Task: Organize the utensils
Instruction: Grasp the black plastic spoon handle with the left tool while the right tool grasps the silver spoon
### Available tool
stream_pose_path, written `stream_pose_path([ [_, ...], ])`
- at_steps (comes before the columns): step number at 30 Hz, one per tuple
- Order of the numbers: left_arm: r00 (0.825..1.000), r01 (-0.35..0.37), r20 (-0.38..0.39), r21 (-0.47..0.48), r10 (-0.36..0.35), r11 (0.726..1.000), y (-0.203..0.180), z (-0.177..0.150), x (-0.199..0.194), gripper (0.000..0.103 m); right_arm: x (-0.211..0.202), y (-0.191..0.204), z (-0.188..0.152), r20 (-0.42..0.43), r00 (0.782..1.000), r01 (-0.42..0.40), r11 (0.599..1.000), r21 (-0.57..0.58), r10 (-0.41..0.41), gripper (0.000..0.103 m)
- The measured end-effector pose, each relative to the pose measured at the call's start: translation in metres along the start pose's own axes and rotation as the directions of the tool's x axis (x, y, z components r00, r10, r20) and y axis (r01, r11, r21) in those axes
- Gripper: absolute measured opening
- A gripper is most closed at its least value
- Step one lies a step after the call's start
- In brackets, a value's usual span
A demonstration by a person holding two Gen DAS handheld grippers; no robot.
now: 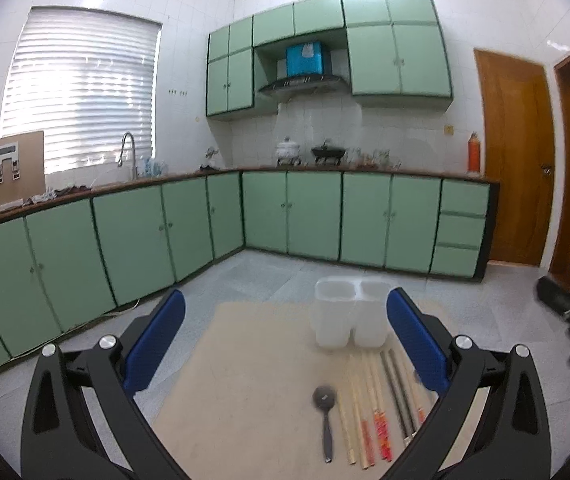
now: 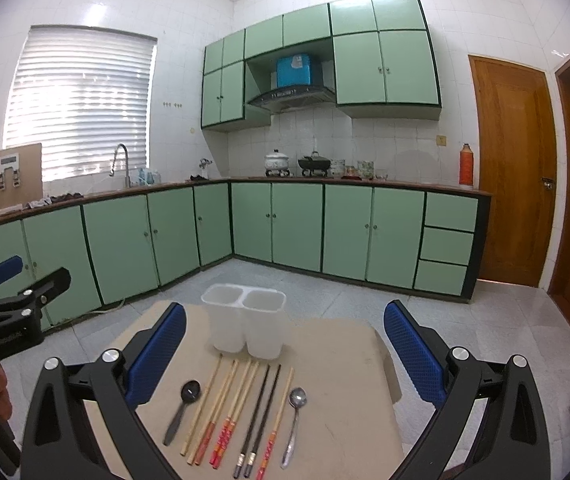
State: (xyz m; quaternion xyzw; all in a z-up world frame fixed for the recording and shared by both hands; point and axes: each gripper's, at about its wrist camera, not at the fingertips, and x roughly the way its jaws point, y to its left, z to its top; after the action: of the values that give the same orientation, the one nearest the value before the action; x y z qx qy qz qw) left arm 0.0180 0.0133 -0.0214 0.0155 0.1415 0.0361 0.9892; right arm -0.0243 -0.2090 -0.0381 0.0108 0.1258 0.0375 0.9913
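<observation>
left gripper point(image 1: 285, 344): fingers spread wide, nothing held, hovering above counter
right gripper point(image 2: 285, 348): fingers spread wide, nothing held, hovering above counter
counter point(image 2: 345, 420): tan board top, carries all the utensils
utensil holder point(image 2: 245, 328): white, two compartments, upright at far side, just behind the utensil row
black spoon point(image 2: 183, 410): leftmost in row
chopsticks point(image 2: 241, 412): wooden and black pairs, lying side by side
metal spoon point(image 2: 293, 424): rightmost in row

Translucent plastic holder point(image 2: 245, 324), glossy metal spoon point(image 2: 295, 420), matt beige table point(image 2: 345, 400).
</observation>
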Motion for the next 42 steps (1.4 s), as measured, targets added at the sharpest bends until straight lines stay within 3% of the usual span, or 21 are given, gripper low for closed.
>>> stream_pose_path([
  [6, 0.981, -0.019, -0.193, 0.005, 0.02, 1.0, 0.009, -0.042, 0.05, 0.098, 0.038, -0.018, -0.042, -0.164, 0.985, 0.053, 0.998, 0.019, -0.049, 0.092],
  [12, 0.926, -0.044, -0.373, 0.035, 0.054, 0.998, 0.022, -0.093, 0.098, 0.098, 0.083, -0.03, -0.096, -0.342, 0.937, 0.079, 0.997, 0.024, -0.066, 0.075],
  [17, 0.868, -0.02, -0.496, 0.039, 0.037, 0.999, 0.031, -0.127, 0.12, 0.082, 0.109, -0.03, -0.133, -0.457, 0.889, 0.061, 0.996, 0.062, -0.025, 0.061],
  [21, 0.839, -0.007, -0.544, 0.034, 0.025, 0.999, 0.023, -0.138, 0.124, 0.081, 0.119, -0.028, -0.158, -0.537, 0.843, 0.047, 0.996, 0.07, -0.003, 0.048],
  [27, 0.821, 0.01, -0.571, 0.032, 0.01, 0.999, 0.012, -0.15, 0.124, 0.081, 0.127, -0.026, -0.181, -0.61, 0.79, 0.009, 0.994, 0.111, 0.06, 0.038],
  [36, 0.817, 0.021, -0.577, 0.038, 0.005, 0.999, -0.002, -0.161, 0.124, 0.081, 0.129, -0.016, -0.187, -0.606, 0.791, -0.035, 0.996, 0.086, 0.08, 0.035],
  [42, 0.806, 0.03, -0.591, 0.038, -0.002, 0.999, -0.008, -0.169, 0.13, 0.081, 0.13, -0.009, -0.19, -0.583, 0.811, -0.04, 0.999, 0.028, 0.049, 0.027],
])
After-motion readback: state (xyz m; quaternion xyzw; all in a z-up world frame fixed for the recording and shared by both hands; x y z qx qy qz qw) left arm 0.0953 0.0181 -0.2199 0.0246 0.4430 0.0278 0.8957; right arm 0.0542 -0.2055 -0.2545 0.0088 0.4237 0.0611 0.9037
